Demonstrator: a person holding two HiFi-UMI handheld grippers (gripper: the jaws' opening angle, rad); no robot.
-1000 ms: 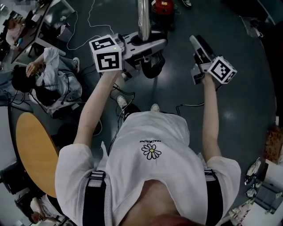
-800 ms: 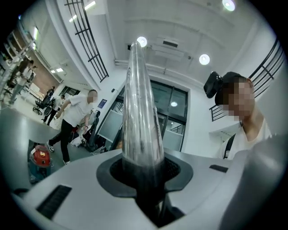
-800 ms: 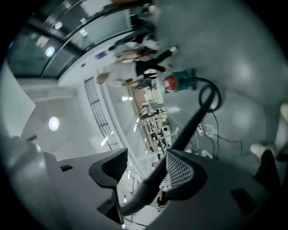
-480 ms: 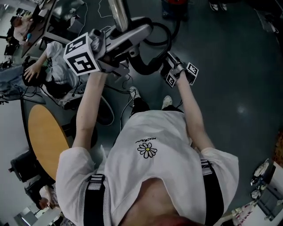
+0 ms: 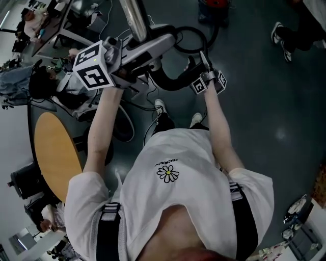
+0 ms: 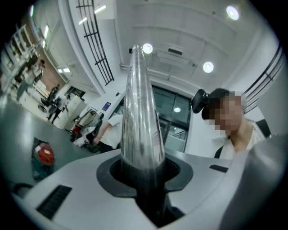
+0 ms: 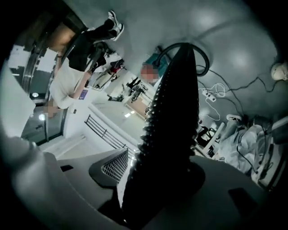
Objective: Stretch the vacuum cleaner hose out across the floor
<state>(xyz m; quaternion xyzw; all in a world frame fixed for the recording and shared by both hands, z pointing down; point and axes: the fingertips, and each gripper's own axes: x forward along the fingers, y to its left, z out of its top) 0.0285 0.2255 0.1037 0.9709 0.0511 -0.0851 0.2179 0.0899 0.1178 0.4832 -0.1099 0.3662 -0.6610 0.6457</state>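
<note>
both ends of the job are in hand, but the stretching itself looks barely begun. the left claw [image 5: 127,53] is clamped hard on the chrome tube [image 6: 141,112] of the cleaner. its own view shows the tube rising straight out from between the jaws with no gap on either side. the right claw [image 5: 202,65] is closed on the black ribbed hose [image 7: 173,134], with the jaws set wide only because the hose fills the space between them.

from the head view, the two claws are raised in front of the person, near each other, and the hose runs between them in a tight bend. beyond the right claw it curls into a loop and leads off toward a red canister [image 5: 216,4] at the top edge, probably the cleaner's body. none of the held length lies on the floor [image 5: 275,102]. it hangs in the air above the person's shoes.

done, as far as i can judge: the tube end and a stretch of hose have been picked up and secured. left to do: draw the claws apart or walk the tube end away from the canister, pull the bend and the loop out straight, and lay the hose flat along the floor.
</note>
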